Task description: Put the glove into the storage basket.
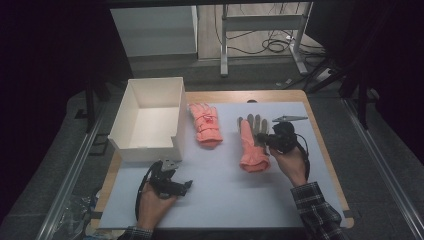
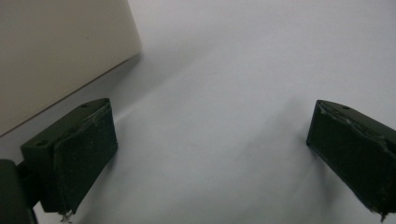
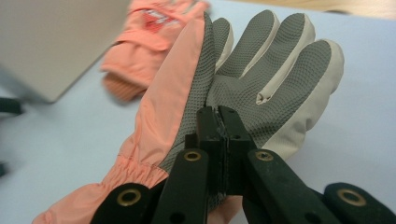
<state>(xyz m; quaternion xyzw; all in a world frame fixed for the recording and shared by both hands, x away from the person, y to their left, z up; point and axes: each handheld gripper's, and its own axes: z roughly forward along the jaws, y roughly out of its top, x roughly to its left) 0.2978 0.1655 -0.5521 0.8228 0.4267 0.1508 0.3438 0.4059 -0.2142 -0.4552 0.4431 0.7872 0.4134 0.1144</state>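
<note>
The right gripper [image 3: 219, 116] has its jaws clamped together on the palm fabric of the salmon-pink glove with a grey textured palm [image 3: 243, 79], at the right of the pale sheet-covered table [image 1: 225, 200]. The glove's long axis runs away from the person, fingers far, cuff near. No writing is legible. The left gripper [image 2: 210, 149] stands wide apart, holding nothing, beside the white open box [image 1: 150, 120].

Your left hand [image 1: 152, 202] rests low at the near edge, its left gripper [image 1: 172, 182] pointing right with jaws wide apart and nothing between them. Your right hand [image 1: 290, 162], in a plaid sleeve, reaches forward; its right gripper [image 1: 264, 139] has its jaws pressed together, pinching fabric.
</note>
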